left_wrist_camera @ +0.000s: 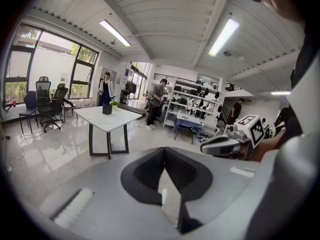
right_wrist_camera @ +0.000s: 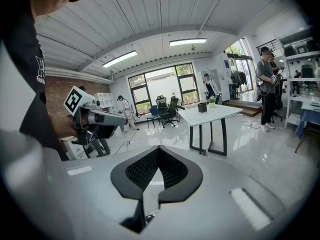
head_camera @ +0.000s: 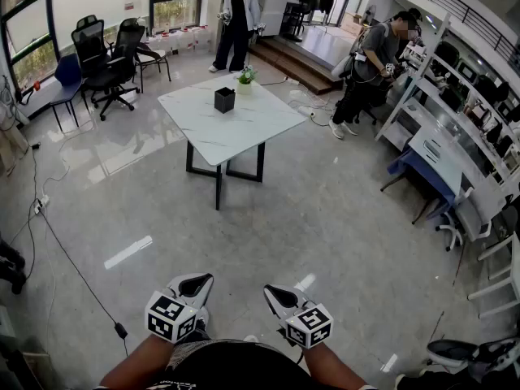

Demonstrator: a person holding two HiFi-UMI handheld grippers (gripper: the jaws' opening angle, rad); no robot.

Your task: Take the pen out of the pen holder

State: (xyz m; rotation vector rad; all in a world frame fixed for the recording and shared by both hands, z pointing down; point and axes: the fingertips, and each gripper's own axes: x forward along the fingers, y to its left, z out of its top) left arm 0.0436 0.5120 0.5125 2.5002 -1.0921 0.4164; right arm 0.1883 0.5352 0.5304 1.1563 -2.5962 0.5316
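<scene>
Pen holder [head_camera: 224, 99], black, square, open-topped, was seen on the white marble-look table with black legs [head_camera: 244, 132], upper centre of the head view. Whether a pen stood in it could not be told at that range. A small green potted plant [head_camera: 244, 77] was set just beside it, slightly higher in the frame. At bottom centre the left gripper [head_camera: 196, 283] and right gripper [head_camera: 279, 294] were held side by side over the glossy grey floor [head_camera: 325, 210], well apart from the table. Both pairs of jaws were seen pressed together, nothing gripped. Black office chairs [head_camera: 110, 55] were noted at upper left. One standing person [head_camera: 237, 19] was noted at top centre and another person [head_camera: 370, 59] at upper right.
</scene>
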